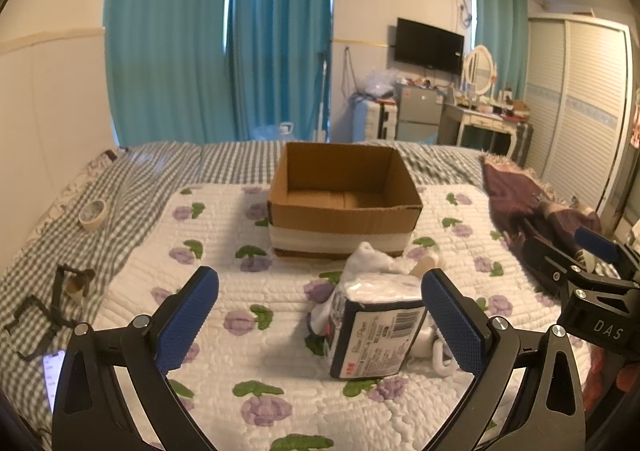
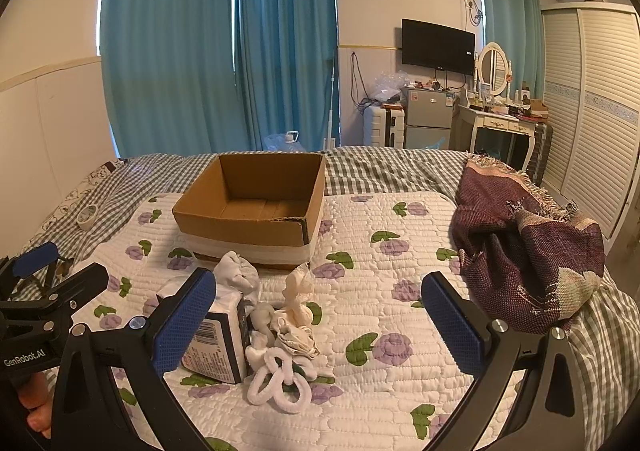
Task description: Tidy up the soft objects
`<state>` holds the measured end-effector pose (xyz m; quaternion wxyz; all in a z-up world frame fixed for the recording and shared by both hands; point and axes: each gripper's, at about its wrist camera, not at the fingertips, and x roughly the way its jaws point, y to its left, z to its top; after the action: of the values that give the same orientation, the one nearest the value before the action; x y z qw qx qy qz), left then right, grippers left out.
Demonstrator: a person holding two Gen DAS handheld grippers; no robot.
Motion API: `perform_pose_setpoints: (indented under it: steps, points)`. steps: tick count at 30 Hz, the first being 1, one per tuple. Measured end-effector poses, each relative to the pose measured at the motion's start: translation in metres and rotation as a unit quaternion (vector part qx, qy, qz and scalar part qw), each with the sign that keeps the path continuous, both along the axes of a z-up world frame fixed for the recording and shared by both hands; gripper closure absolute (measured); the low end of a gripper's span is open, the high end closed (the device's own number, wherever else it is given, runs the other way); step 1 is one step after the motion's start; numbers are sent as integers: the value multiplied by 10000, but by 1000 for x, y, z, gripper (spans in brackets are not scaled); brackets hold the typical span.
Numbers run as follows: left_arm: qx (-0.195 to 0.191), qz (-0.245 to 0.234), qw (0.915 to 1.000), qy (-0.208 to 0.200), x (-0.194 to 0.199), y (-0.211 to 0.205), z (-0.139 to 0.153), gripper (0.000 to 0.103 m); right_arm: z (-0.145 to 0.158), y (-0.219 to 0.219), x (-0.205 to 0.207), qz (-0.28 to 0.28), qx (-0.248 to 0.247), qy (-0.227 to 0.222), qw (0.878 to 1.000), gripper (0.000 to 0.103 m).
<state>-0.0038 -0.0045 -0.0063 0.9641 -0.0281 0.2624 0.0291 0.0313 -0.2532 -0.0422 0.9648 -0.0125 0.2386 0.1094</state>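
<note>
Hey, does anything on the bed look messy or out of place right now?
Yes. The maroon blanket lies crumpled at the bed's right edge, and the tissue pack is tipped among loose white soft items in front of the empty box.

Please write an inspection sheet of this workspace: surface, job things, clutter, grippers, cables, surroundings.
Surface: bed with floral quilt over checked sheet.
Job's things: open cardboard box, nothing seen inside; tissue pack; white socks; cream cloth; white loops; maroon blanket.
Clutter: tape roll; phone; black frame.
Grippers: left gripper open, empty; right gripper open, empty.
Cables: wires hanging on far wall.
Surroundings: curtains, air conditioner, TV, fridge, dressing table, wardrobe.
</note>
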Motion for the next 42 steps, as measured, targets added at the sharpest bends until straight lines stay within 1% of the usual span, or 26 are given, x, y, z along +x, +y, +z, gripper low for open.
perform_pose_setpoints:
  steps: [23,32,37,39,42]
  points:
    - [-4,-6,10000,4,-2,-4,-5,0,1,0,-3,23,-34,4,10000,0]
    - [9,-10,10000,-3,-2,-9,-4,0,9,-1,-3,-41,-45,-27,10000,0]
    - [4,-43,10000,-22,-1,-15,2,0,14,-1,-5,-12,-57,-79,10000,0]
    - [-22,-89,10000,-4,0,-17,4,0,15,-2,-6,3,-74,-92,9999,0]
    - [-55,-164,9997,182,6,-23,-5,0,14,-8,-5,-83,-95,-56,9999,0]
